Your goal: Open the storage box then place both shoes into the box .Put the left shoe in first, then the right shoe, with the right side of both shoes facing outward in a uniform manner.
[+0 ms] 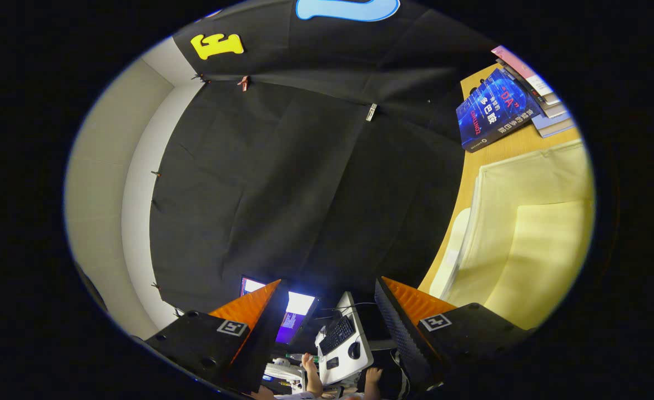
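Well, no shoe and no storage box can be picked out from the gripper view right now, so my read is that the opening step has not been started; the tool is tilted hard and aimed at the booth's black cloth wall point(305, 183). Gripper point(330, 305) spread wide, nothing between the fingers, nothing touched: the left finger point(252, 311) sits at seven o'clock, the right finger point(416, 311) at five, and through the gap you catch a lit screen point(296, 314), a keyboard point(337, 333) and a person's hand point(308, 364) at six o'clock. Over at two o'clock, a stack of books point(493, 111) rests on a wooden tabletop point(504, 149), and at three to four o'clock a pale yellow cloth point(532, 233) covers that top. Next move, I'd judge, calls for swinging the fingers round toward that table to find the box lid before anything is grasped.
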{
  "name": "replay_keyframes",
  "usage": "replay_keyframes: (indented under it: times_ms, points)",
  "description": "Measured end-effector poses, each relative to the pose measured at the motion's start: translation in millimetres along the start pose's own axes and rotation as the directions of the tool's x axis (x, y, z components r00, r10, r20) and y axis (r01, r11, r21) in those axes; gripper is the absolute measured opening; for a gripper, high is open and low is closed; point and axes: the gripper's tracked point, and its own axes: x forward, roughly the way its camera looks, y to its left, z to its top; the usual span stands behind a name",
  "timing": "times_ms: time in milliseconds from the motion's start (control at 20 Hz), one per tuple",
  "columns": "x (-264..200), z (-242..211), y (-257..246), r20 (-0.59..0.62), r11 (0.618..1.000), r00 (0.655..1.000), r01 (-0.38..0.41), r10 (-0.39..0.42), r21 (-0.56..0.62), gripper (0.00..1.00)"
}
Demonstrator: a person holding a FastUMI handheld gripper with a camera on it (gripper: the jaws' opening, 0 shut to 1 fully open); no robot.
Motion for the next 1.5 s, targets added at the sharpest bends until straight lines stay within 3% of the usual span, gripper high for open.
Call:
replay_keyframes:
  times_ms: [450, 550, 650, 900, 1050, 1150, 1350, 1500]
  points:
    - [-74.5, 12.7, 14.5, 0.15, 0.969, 0.982, 0.143, -0.114, -0.203, 0.97]
    - [-99.3, 17.7, 13.0, 0.198, 0.944, 0.967, 0.211, -0.163, -0.253, 0.97]
    - [-129.9, 21.4, 4.9, 0.252, 0.895, 0.938, 0.313, -0.239, -0.317, 0.97]
    - [-221.3, 15.5, -30.9, 0.37, 0.693, 0.816, 0.575, -0.445, -0.434, 0.97]
    - [-278.3, 12.0, -60.1, 0.42, 0.607, 0.726, 0.687, -0.545, -0.4, 0.98]
    - [-316.7, 10.1, -92.1, 0.445, 0.541, 0.647, 0.762, -0.619, -0.355, 0.98]
    - [-380.5, -2.8, -144.4, 0.434, 0.428, 0.515, 0.857, -0.739, -0.288, 0.98]
    - [-410.8, -19.2, -182.6, 0.401, 0.345, 0.444, 0.891, -0.801, -0.296, 0.97]
